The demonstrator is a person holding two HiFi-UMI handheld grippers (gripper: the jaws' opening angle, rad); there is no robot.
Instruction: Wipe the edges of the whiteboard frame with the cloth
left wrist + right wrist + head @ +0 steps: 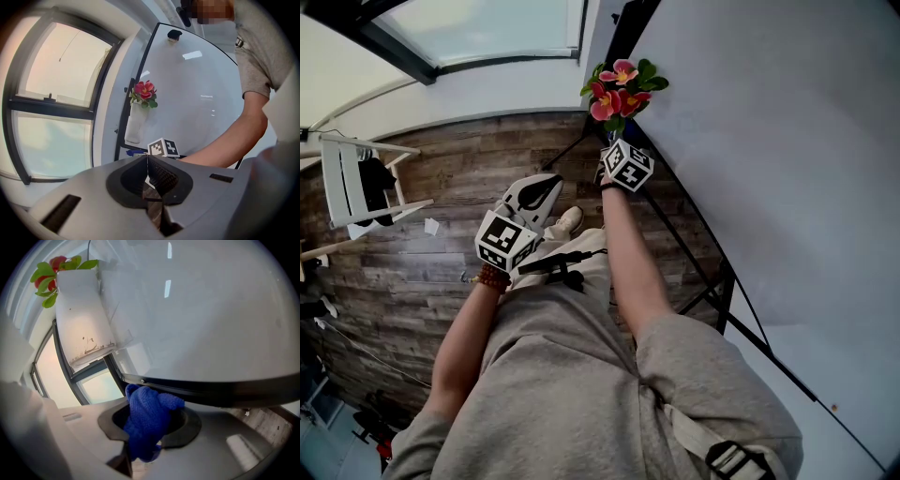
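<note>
Two grippers: our right gripper [148, 442] clamps the blue cloth [146, 417], its bunch pointing up at the whiteboard frame [225, 391], which runs crosswise. Our left gripper [149, 185] is closed, empty.

Head view: steeply down past torso [572, 375] to floor [441, 267], whiteboard [787, 169] on right. Left gripper view: set back, facing board. Right gripper view: tight under frame [225, 389], looking up. All share the flowers [622, 89].

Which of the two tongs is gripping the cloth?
The right tongs, shut on the blue cloth by the whiteboard frame; the left tongs are shut with nothing between them.
</note>
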